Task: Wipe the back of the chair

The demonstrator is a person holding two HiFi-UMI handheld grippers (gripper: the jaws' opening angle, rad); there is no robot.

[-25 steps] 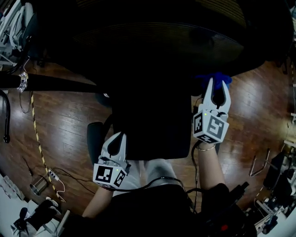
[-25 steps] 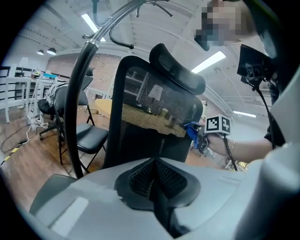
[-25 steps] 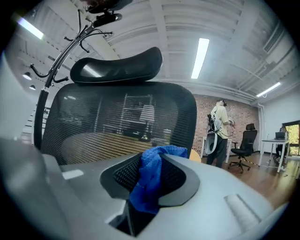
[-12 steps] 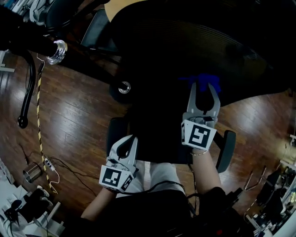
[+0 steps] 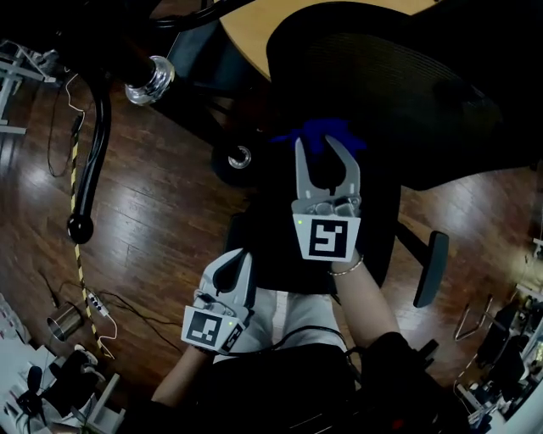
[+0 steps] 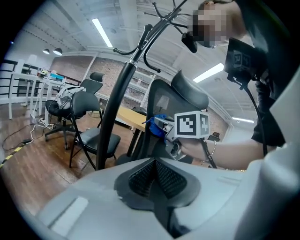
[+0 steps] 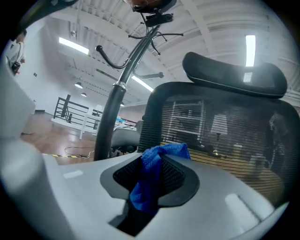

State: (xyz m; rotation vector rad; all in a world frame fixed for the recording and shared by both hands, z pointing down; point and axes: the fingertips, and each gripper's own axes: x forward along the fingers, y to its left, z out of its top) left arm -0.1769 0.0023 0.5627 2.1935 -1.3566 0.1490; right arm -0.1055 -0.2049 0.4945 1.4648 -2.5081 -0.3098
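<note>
My right gripper is pinching the blue cloth. The cloth is bunched between the two pads, one end poking out past the tips and the other hanging down into the gap behind them. The gripper points about level at the chair back, a black mesh panel with a padded headrest above it. In the right gripper view the cloth's front end sits low against the left part of that mesh, near its edge. I cannot tell whether it actually touches. From my head the cloth shows as a blue tuft just beyond the jaw tips, over the dark chair. My left gripper hangs lower and nearer my body, apart from the right one. Its pads are pressed together with nothing between them, and it points slightly down. A black coat stand rises just left of the chair, and a tan desk lies beyond. One armrest juts out over the wooden floor.
</note>
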